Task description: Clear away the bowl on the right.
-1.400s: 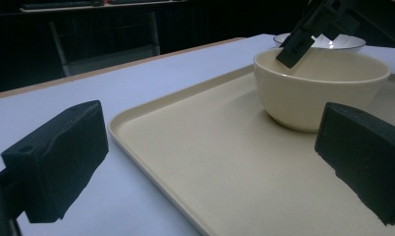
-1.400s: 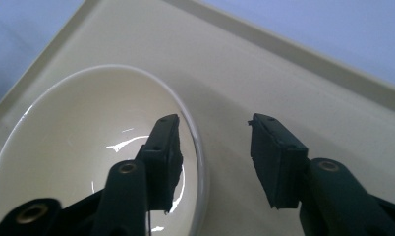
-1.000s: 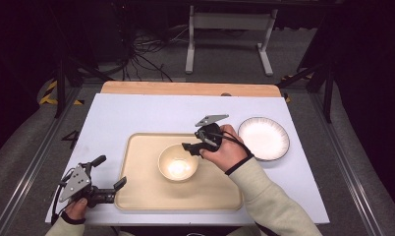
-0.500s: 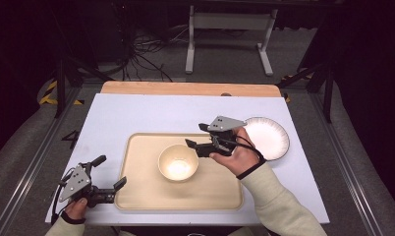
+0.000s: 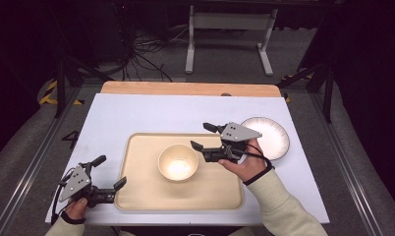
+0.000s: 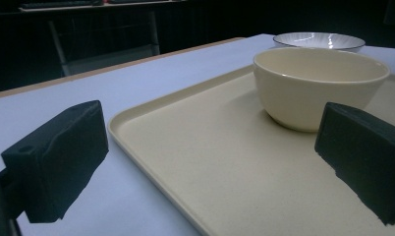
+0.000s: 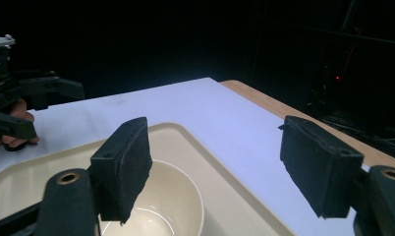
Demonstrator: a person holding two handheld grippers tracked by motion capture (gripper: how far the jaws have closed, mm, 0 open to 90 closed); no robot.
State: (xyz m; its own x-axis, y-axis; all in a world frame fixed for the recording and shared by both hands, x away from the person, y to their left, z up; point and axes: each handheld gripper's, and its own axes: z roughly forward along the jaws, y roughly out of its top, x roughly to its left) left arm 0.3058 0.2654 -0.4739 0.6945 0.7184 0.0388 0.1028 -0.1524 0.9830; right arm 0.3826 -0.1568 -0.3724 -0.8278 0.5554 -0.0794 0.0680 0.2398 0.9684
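The round, glossy cream ceramic bowl (image 5: 178, 162) sits upright and empty on the beige plastic tray (image 5: 136, 189), just beside the right claw (image 5: 201, 137), whose jaws have just been spreading with nothing between them.

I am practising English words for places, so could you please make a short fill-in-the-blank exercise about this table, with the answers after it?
1. The cream bowl stands on the ____.
2. The white plate lies on the table, to the ____ of the tray in the high view.
3. The right tongs are open and hold ____.
4. The left tongs are open beside the tray's ____ edge in the high view.

Missing words: tray; right; nothing; left
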